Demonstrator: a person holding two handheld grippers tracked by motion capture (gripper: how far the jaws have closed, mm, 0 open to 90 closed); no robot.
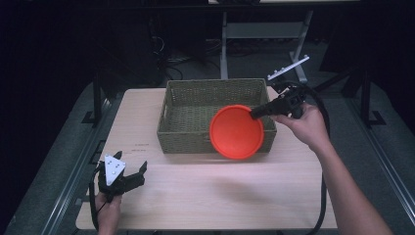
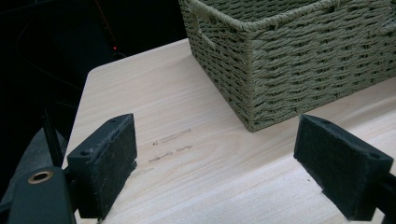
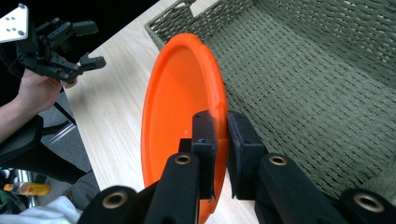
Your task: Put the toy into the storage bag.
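- Spreading wide beneath the woven basket [image 1: 171,115], the table [image 1: 220,196] lies bare along its near side.
- Tilted on edge, the orange plate [image 1: 236,132] hangs at the basket's near right corner.
- Right gripper [image 3: 222,128] pinches the plate's rim.
- Left gripper [image 1: 131,172], jaws spread, sits well left of the basket.
- Faint marks [image 2: 172,142] near the basket are unreadable.

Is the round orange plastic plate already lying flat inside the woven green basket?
No, the right gripper holds the orange plate on edge at the basket front rim.
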